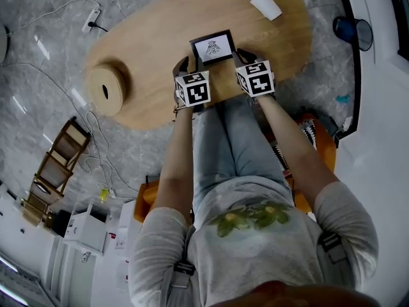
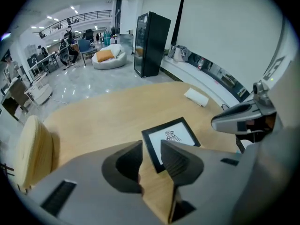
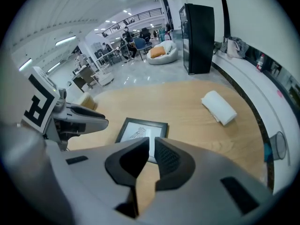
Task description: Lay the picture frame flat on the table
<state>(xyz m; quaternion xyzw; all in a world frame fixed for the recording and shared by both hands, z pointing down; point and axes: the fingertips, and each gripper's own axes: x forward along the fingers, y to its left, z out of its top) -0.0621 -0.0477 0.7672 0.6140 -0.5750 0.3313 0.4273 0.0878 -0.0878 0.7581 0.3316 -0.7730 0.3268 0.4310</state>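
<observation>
The black picture frame point(image 1: 213, 47) with a small drawing on white lies flat on the oval wooden table point(image 1: 153, 56), near its front edge. My left gripper point(image 1: 185, 64) is at the frame's near left corner and my right gripper point(image 1: 242, 57) at its near right corner. In the left gripper view the jaws point(image 2: 151, 146) stand open, and the frame point(image 2: 171, 137) lies just beyond them, its corner showing in the gap without touching the pads. In the right gripper view the jaws point(image 3: 152, 144) stand slightly apart with nothing between them, and the frame point(image 3: 136, 130) lies ahead.
A white folded cloth point(image 1: 264, 4) lies at the table's far right. A round wooden stool point(image 1: 105, 89) stands against the table's left end. A blue bin point(image 1: 348, 29) sits on the floor to the right. My legs are under the table's near edge.
</observation>
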